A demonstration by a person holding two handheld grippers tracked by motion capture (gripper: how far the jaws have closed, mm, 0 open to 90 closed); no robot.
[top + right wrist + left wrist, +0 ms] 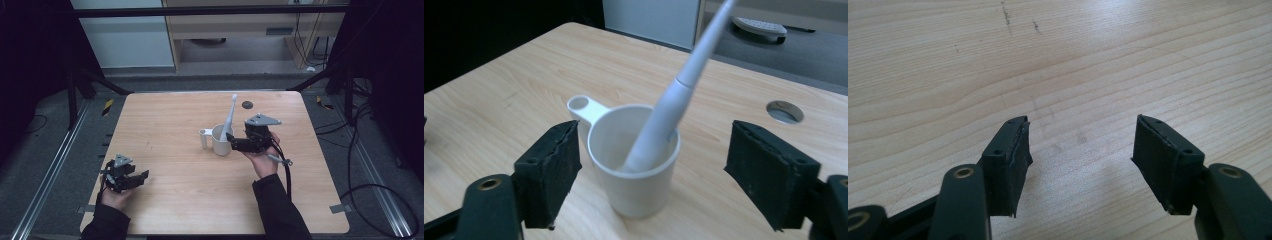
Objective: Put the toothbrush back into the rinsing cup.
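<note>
The right hand-held gripper [651,175], jaws spread wide and empty, is positioned just before the white cup [634,160], whose leaning utensil [674,100] is tilted up and away.

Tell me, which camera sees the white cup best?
The right gripper view: the white cup sits close and large between the open jaws, with the grey stick leaning inside. The high view shows the cup small. The left gripper view looks at bare table.

Light wooden table [170,130] with a round hole [247,104]; white cup [220,141] stands on it
</note>
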